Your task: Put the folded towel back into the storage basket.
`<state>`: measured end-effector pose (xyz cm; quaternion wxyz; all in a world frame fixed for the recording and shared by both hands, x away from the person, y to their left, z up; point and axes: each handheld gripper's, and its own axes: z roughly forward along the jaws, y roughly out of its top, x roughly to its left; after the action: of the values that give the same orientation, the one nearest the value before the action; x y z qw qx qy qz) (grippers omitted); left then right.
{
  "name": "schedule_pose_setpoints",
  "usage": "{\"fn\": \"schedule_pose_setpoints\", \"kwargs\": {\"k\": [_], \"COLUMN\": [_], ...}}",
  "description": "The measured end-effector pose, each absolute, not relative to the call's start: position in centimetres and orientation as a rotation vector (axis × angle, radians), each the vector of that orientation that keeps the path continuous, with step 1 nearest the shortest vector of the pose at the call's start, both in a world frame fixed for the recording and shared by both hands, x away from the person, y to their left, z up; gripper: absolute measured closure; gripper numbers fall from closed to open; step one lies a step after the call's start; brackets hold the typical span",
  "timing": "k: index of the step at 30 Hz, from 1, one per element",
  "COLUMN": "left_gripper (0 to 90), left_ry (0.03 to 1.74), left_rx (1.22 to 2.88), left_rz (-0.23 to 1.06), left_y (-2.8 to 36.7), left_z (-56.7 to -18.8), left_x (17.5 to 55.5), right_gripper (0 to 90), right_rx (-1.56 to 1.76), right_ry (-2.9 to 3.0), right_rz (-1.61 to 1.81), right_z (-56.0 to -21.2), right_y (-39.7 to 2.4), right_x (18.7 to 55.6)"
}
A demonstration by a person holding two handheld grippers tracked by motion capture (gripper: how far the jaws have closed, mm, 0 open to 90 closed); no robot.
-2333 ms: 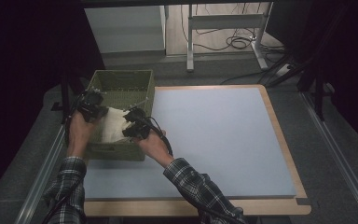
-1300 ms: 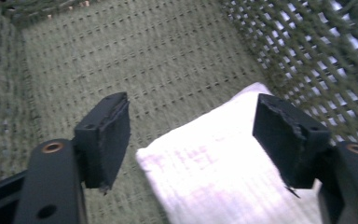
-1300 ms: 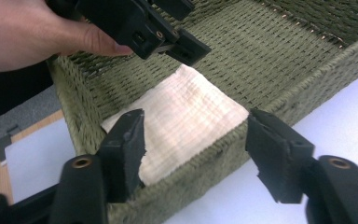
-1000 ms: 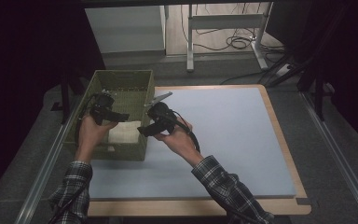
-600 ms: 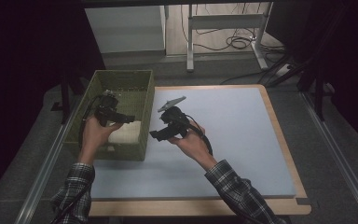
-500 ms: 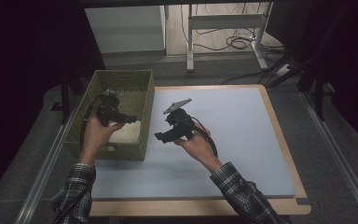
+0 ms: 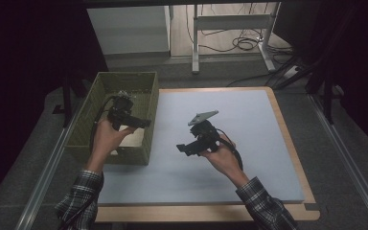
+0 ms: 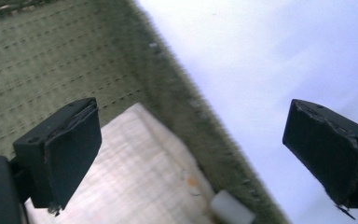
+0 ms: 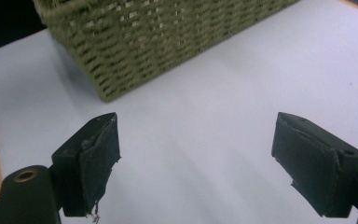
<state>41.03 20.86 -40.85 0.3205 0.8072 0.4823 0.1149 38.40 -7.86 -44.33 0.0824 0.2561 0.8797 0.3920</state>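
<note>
Table mat: bare where it shows, nothing staged on it. Basket sits at its left edge, touching or just over the border; I can't tell which.

Folded cloth lies flat inside the basket, near the corner closest to you, against the mat-side wall. Looks like placement is done.

Your left gripper hangs above the cloth; its jaws have just been opening, are spread wide, nothing between them. Your right gripper is out over the mat, beside the basket, jaws also just opening, empty.

My read: drop finished, both hands clear. What's left is retracting, unless another item follows.
</note>
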Motion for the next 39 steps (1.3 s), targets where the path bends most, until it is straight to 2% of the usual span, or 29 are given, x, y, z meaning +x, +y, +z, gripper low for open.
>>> {"fn": "schedule_pose_setpoints", "kwargs": {"k": [12,24,39], "left_gripper": [2.9,2.9,1.3], "left_ry": [1.153,1.041,0.858], "left_rx": [2.179,2.157,2.152], "left_rz": [0.324,0.326,0.303], "left_y": [17.4,14.2,9.2], "left_z": [-40.7,-41.2,-42.9], "left_x": [40.0,38.8,35.2], "right_gripper": [11.6,9.9,7.8], "right_rx": [0.771,0.786,0.795], "right_ry": [2.637,2.61,2.555], "right_rz": [1.141,1.133,1.105], "right_z": [-45.6,-45.6,-45.6], "right_y": [-11.7,-15.2,-19.9], "right_x": [37.3,36.4,34.5]}}
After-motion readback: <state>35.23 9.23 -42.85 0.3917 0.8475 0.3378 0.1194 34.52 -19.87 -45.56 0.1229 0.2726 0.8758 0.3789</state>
